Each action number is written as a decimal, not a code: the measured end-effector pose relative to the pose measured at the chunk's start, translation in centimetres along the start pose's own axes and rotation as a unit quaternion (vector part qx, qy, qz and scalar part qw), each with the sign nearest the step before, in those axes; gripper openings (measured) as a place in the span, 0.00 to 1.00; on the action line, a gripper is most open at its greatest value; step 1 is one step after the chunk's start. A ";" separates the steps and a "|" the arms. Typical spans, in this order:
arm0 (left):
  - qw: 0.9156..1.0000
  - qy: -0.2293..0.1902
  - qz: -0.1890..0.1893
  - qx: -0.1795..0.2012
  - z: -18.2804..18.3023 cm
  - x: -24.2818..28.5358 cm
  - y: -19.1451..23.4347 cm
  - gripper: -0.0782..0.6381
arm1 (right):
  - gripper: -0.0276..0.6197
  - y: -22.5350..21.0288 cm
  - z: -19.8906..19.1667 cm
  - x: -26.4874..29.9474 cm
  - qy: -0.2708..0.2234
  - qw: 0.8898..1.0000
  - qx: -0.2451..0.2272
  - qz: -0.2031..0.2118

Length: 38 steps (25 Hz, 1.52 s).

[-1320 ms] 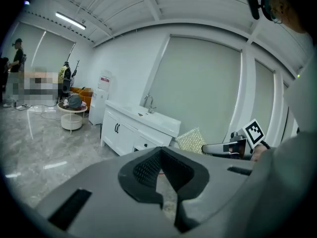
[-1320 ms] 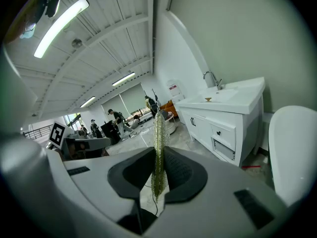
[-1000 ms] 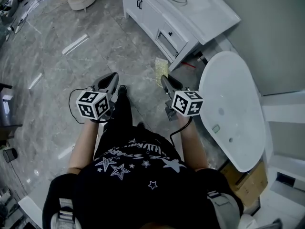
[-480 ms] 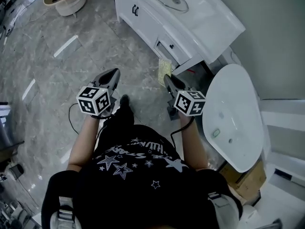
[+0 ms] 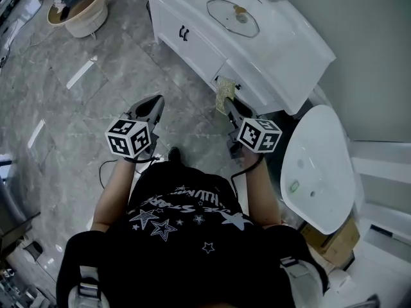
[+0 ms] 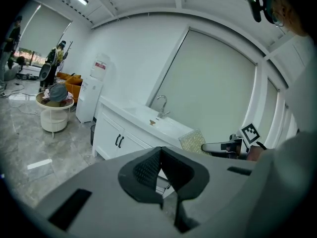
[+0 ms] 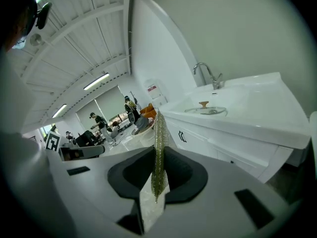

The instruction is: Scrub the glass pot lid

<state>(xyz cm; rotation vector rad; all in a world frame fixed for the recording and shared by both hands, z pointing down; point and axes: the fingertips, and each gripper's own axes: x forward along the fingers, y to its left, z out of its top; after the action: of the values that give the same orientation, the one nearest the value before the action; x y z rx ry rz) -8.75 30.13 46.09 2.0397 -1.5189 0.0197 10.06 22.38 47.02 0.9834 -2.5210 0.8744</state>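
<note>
Head view showed you had stepped nearer the tabletop [image 5: 295, 43]; the glass lid [image 5: 232, 17] lay flat on it, untouched. Your right tool [image 5: 227, 103] was clenched on a scouring pad [image 5: 223, 94]; your left tool [image 5: 154, 102] was closed, empty. Scrubbing had not begun.

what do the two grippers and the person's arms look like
Both the left gripper and the right gripper have grey tapered bodies ending in black ribbed fingers. Each carries a white cube with black square markers, and a black cable hangs from each. The person wears a black short-sleeved shirt printed with white stars.
</note>
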 end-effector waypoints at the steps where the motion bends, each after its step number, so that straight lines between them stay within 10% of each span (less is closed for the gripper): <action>1: 1.000 0.002 -0.003 -0.001 0.5 0.4 0.8 0.12 | 0.14 0.2 0.7 0.9 -0.002 1.000 -0.001 -0.002; 18: 0.999 0.008 -0.024 0.020 5.6 7.0 5.7 0.12 | 0.14 -3.4 5.9 7.4 -0.011 1.000 0.003 -0.018; 38: 0.999 0.003 -0.024 0.021 17.4 27.5 9.3 0.12 | 0.14 -19.4 23.7 18.4 -0.031 0.999 0.006 -0.044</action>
<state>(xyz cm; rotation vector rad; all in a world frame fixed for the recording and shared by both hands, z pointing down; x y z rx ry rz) -12.98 -3.39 45.42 2.1069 -1.4760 0.0377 8.96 -13.31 45.78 1.1325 -2.5037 0.8463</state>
